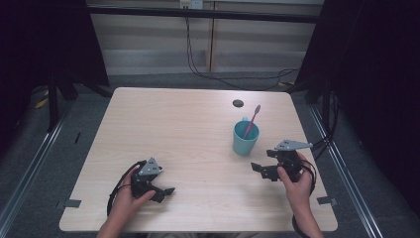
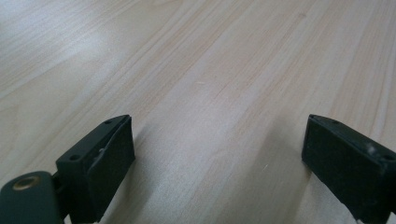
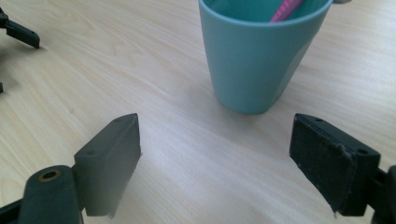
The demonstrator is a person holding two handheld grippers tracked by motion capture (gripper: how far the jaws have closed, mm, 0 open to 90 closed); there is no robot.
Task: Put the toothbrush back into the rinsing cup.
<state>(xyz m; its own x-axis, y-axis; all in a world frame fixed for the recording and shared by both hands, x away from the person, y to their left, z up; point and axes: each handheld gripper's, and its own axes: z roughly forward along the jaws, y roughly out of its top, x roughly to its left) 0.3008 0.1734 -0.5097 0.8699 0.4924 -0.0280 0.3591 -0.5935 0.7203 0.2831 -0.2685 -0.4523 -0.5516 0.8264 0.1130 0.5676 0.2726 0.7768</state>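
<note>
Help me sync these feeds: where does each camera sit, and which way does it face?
High view: above the person's side, looking forward and down on the table; forearms, left gripper and right gripper show.
Left gripper view: rides the left gripper, facing bare tabletop between open jaws.
Right gripper view: rides the right gripper, facing the cup.
Shared: high and right gripper views both show cup and pink toothbrush.

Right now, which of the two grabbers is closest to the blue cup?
The right gripper: it sits just beside the teal cup holding the pink toothbrush. The left gripper lies farther across the table.
</note>
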